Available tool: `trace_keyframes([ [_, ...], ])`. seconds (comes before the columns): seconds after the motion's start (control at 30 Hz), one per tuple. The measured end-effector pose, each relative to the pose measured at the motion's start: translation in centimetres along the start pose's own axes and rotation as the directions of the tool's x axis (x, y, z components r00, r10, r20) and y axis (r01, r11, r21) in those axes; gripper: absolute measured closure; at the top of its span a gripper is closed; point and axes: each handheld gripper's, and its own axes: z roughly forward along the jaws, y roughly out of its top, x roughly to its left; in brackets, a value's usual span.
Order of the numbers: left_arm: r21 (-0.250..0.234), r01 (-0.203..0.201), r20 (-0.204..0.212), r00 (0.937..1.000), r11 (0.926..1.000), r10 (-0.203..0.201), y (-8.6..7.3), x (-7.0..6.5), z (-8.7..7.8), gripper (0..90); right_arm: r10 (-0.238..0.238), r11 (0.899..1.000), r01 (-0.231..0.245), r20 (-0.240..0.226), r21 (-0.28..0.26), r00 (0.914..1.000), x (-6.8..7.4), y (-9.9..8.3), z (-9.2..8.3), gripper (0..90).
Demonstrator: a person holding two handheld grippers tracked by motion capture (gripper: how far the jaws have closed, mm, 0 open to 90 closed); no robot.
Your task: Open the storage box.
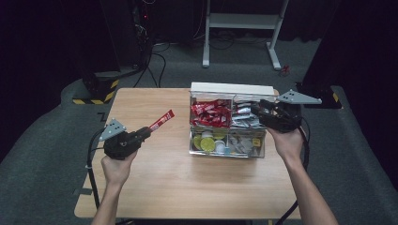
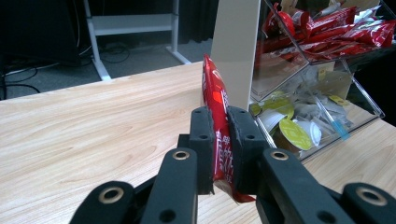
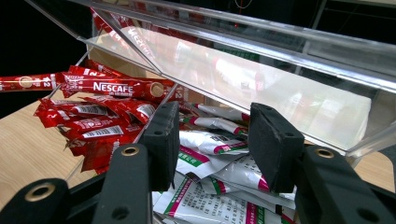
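I've got a red stick sachet (image 2: 217,121) clamped edge-on between the two jaws of my left gripper (image 1: 146,132), above the wooden table (image 1: 187,187) at about nine o'clock from the clear organiser box (image 1: 227,151). In the high view its long axis runs from the jaws up toward one o'clock, free end pointing at the box's far left corner; in the left gripper view it stands nearly upright, lower end poking out beneath the pads. There's white print on it, but I can't read it from here. My left hand (image 1: 115,168) wraps the gripper body, grey plate on top. Moving outward, the box sits at the table's far centre-right, its lid (image 1: 232,88) standing open at twelve o'clock. Far left compartment: a heap of red sticks (image 3: 100,112), and in the right gripper view one of them reads NESCAFE, with "2" showing on another. Far right compartment: white sachets (image 3: 210,154) with green and pink print, too small to read. Near left compartment holds small cups with yellow-green foil lids (image 2: 294,134); near right holds mixed items I can't make out. My right gripper (image 1: 259,111) hangs over the white sachets, jaws spread apart with nothing between them, right hand (image 1: 287,143) behind it at four o'clock of the box.
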Motion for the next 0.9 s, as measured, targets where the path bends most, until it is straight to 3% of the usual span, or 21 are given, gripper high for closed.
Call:
trace_keyframes([
  [0.27, 0.018, -0.007, -0.019, 0.9998, 0.9998, 0.007, -0.8, 0.0, 0.7, 81.2, -0.004, 1.000, 0.004, 0.002, 0.005, 1.0000, 0.0, 0.1, 0.0, 53.5],
  [0.9, 0.033, 0.047, -0.010, 0.9989, 0.9983, -0.046, -3.0, 0.6, 2.1, 81.1, -0.002, 1.000, 0.002, 0.004, 0.005, 1.0000, 0.0, 0.1, 0.0, 53.3],
])
